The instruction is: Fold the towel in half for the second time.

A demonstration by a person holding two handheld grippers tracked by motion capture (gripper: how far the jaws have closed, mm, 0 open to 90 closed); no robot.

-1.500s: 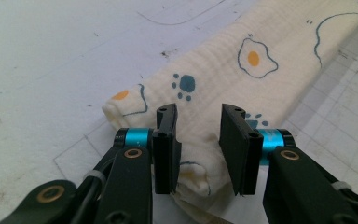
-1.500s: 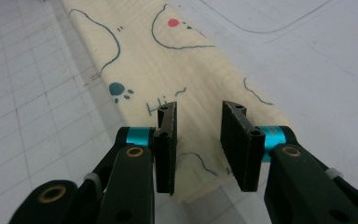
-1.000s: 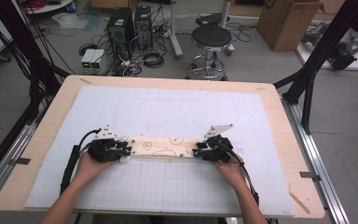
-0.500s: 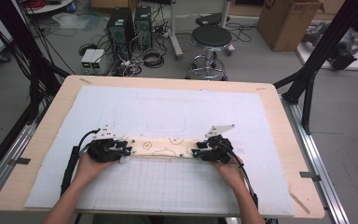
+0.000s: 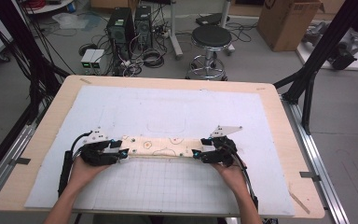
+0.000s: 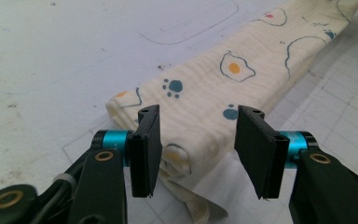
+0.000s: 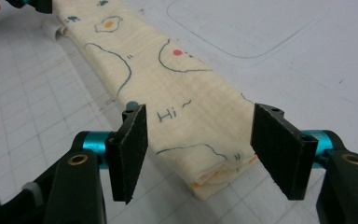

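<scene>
Folded cloth btwn 2 open hand-held grippers

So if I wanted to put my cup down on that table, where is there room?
Plenty on the white mat beyond the folded cloth, toward the far edge, and on the gridded part nearer the person. It is crowded only along the cloth, where the left gripper and right gripper sit at its ends.

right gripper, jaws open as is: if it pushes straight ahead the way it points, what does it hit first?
Probably the folded cloth: its near end lies between the open jaws of the right gripper, and the strip runs on ahead towards the left gripper.
</scene>
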